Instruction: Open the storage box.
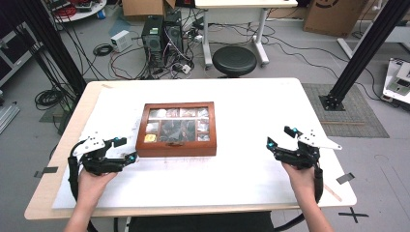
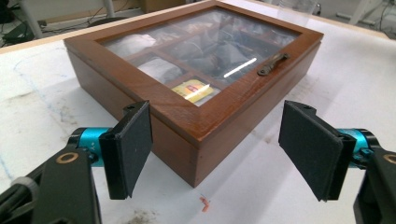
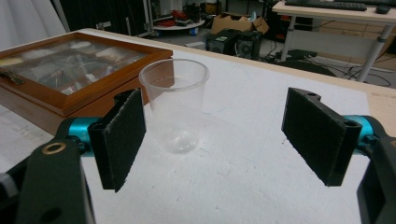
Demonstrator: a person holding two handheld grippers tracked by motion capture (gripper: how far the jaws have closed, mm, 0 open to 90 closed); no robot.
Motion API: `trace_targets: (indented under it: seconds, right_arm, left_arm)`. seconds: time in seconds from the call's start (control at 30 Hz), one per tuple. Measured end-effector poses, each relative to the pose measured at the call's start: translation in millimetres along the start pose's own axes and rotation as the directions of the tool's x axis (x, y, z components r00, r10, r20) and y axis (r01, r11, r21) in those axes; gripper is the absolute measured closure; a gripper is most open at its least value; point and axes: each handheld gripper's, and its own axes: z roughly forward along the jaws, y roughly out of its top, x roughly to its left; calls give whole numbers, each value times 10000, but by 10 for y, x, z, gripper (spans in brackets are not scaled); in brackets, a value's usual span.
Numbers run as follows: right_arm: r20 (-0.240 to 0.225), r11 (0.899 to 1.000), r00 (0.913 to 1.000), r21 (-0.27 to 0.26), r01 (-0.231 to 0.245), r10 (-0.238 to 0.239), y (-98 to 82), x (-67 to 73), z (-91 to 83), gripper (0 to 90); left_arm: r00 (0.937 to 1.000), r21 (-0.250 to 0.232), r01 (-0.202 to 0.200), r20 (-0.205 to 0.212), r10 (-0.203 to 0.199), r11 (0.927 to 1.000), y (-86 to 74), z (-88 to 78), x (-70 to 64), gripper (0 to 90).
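— What's on the bench [image 1: 251,96] from where you stand?

— A white sheet covers most of its pale wooden top. The biggest thing on it is a wooden tea box [image 1: 176,128], brown, with a glass lid split into panes. It sits a little left of the middle, lid down, with a small metal handle [image 2: 273,63] at its front edge.

— Can you see inside?

— Through the glass, yes: compartments with wrapped packets, mostly pale or dark. One yellow packet [image 2: 192,88] lies in the front corner compartment nearest the left tongs.

— Where are those tongs?

— The left tongs [image 1: 124,149] are held in the person's left hand [image 1: 92,181], just beside the box's front left corner. Their jaws stand wide apart, gripping nothing. In the left gripper view the corner of the box shows between the two black pads [image 2: 128,149], but I can't tell whether either touches the wood.

— And the other side?

— The right tongs [image 1: 280,137], in the right hand [image 1: 302,176], are well apart from the box, out over the right part of the sheet. Those jaws are spread wide too, with nothing in them.

— Anything smaller?

— A clear plastic cup [image 3: 174,104], upright on the sheet. In the right gripper view it stands ahead of the right tongs, nearer the left-hand pad, with the box behind it. It looks empty.
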Motion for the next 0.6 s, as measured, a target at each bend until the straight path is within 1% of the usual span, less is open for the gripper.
trace_targets:
  seconds: [0.1,0.17,0.23,0.37,0.5,0.53,0.6]
  right_arm:
    - [8,10000,10000,8,8,-8,-1,0,1,221]
    - [-2,10000,10000,16,0,0,-2,0,3,221]
    - [-15,10000,10000,21,6,-6,-3,-2,7,221]
    - [13,10000,10000,42,-48,48,-5,-3,10,221]
    - [23,10000,10000,1,-24,24,0,-5,9,221]
    - [49,10000,10000,21,-41,41,2,-5,10,221]
    - [43,10000,10000,44,-72,72,4,-10,19,221]
  left_arm:
    - [10000,58,-83,-7,83,9999,-3,17,-15,259]
    - [9998,96,-161,101,160,9998,-4,33,-24,256]
    - [9999,99,-130,51,130,9999,-2,39,-29,251]
    - [9999,55,-107,103,107,9999,-4,38,-33,251]
    - [9997,-36,-229,32,229,9997,1,19,-46,250]
    - [9997,-55,-232,-32,231,9997,0,13,-49,251]
    - [9998,-48,-211,-13,211,9998,-1,9,-48,250]
